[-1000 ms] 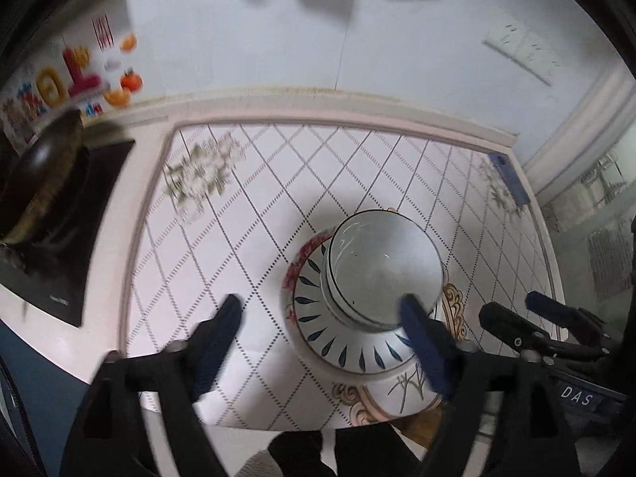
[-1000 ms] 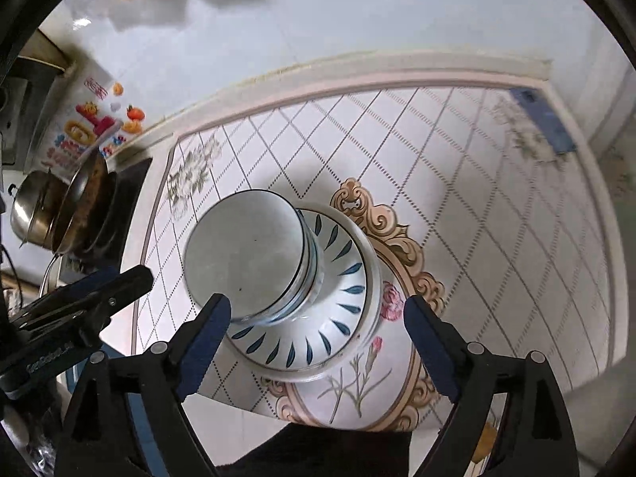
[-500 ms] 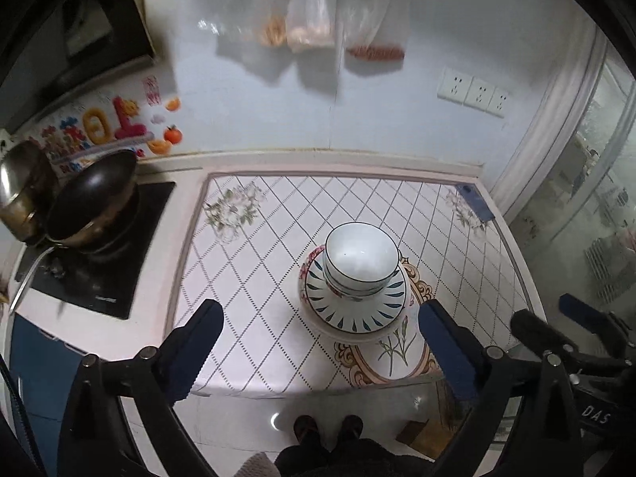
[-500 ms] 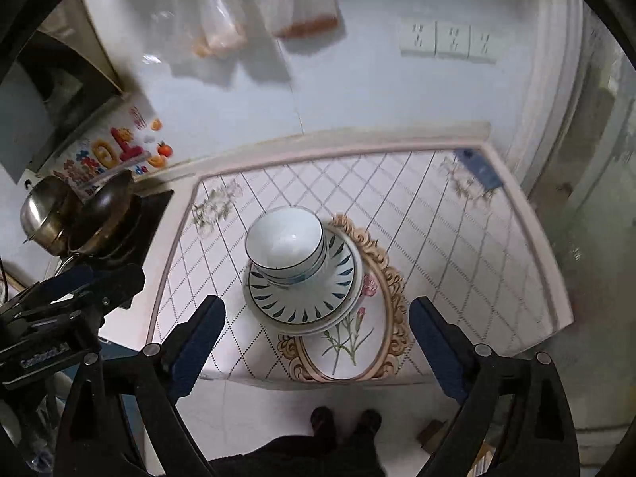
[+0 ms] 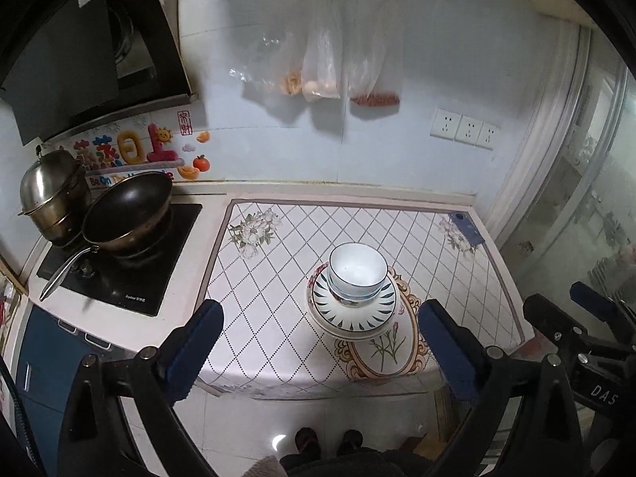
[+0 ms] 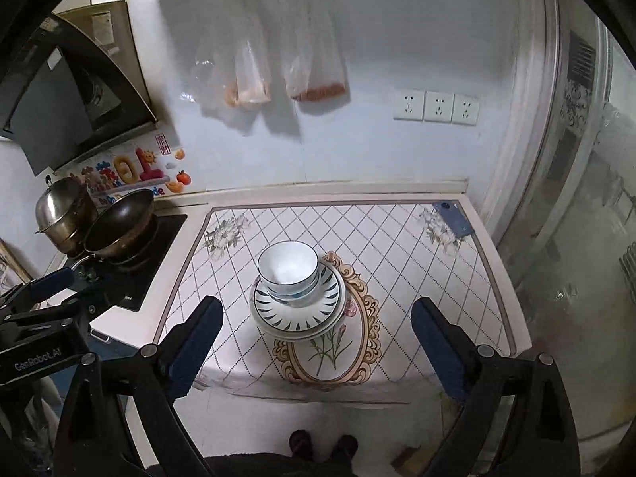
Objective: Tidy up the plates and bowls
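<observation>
White bowls with blue rims (image 5: 357, 274) sit nested on stacked plates with blue leaf marks (image 5: 353, 316), on the tiled counter (image 5: 278, 278). The same bowls (image 6: 288, 268) and plates (image 6: 298, 314) show in the right wrist view. My left gripper (image 5: 320, 342) is open and empty, held high and back from the counter's front edge. My right gripper (image 6: 314, 338) is open and empty, also high and back; it shows at the right in the left wrist view (image 5: 572, 314).
A black wok (image 5: 127, 210) and a steel pot (image 5: 53, 187) stand on the hob (image 5: 119, 262) at the left. A blue phone (image 6: 453, 218) lies at the counter's back right corner. Plastic bags (image 5: 322, 63) hang on the wall. A glass door (image 6: 576, 198) is at the right.
Both grippers have pulled up and back from the stack, which now looks small and far. The bowls and plates have not moved.
</observation>
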Motion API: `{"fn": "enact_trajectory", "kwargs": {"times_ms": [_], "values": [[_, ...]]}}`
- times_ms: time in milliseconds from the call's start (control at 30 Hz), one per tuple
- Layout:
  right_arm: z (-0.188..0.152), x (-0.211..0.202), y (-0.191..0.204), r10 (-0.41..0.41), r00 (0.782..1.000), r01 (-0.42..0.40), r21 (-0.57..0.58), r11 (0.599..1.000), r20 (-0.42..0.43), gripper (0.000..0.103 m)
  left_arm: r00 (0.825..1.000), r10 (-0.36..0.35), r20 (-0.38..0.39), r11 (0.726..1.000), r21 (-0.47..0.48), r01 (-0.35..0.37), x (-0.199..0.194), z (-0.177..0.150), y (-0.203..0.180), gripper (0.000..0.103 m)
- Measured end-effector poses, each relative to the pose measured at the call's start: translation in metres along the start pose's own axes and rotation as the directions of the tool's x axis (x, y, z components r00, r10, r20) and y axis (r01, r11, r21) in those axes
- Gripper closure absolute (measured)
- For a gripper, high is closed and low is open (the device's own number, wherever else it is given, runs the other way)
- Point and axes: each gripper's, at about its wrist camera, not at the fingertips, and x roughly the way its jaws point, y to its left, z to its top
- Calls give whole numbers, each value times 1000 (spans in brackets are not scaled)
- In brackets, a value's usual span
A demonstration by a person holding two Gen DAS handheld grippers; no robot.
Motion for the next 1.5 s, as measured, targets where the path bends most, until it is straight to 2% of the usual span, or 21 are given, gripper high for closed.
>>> {"fn": "enact_trajectory", "kwargs": {"times_ms": [300, 967, 1500], "values": [[8, -31, -7, -15, 998, 16, -24, 1000, 69, 5, 999, 27, 25, 1000, -9, -27, -13, -3, -6, 2], [16, -11, -15, 6, 999, -4, -34, 999, 43, 5, 997, 65, 37, 998, 6, -66, -12, -2, -5, 2], [18, -10, -13, -7, 998, 9, -46, 999, 57, 5, 997, 60, 40, 998, 7, -60, -8, 3, 2, 2]]}}
